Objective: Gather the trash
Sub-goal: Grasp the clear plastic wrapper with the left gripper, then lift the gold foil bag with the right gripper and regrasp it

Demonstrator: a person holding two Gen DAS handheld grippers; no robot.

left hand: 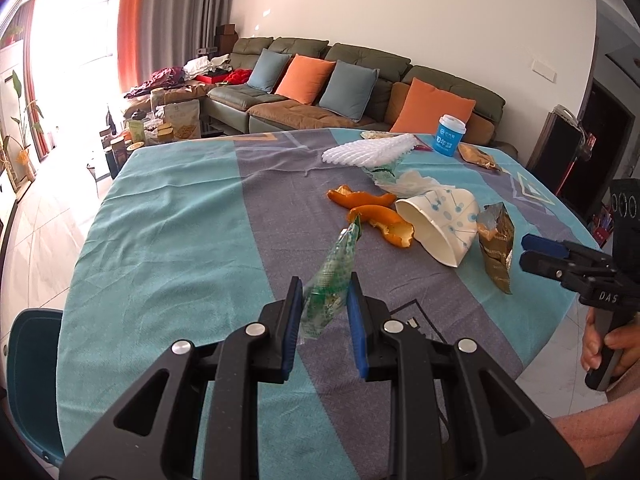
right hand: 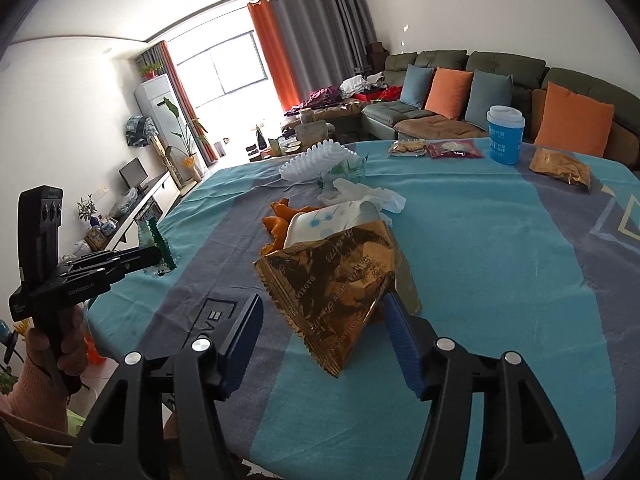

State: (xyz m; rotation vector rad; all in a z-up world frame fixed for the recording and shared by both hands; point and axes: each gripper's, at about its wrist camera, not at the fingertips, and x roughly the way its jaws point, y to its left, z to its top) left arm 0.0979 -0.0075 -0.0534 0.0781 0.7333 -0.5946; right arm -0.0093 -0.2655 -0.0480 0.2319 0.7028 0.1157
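Your left tool sits low in the frame's centre, its blue pads pinching a clear green-printed plastic wrapper lifted above the teal and grey desk. Your right tool is spread wide around a gold-brown foil snack bag, whose edge touches the right pad. Orange peel and a crushed white paper cup lie mid-frame.

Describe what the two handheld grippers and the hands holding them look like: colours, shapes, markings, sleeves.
Both the left gripper and the right gripper are black, angular frames with silver round bolts and blue ridged pads on the jaws. White lettering marks their sides. Each has a black pistol-style handle. The left hand wears a pink sleeve; the right hand shows a bare forearm.
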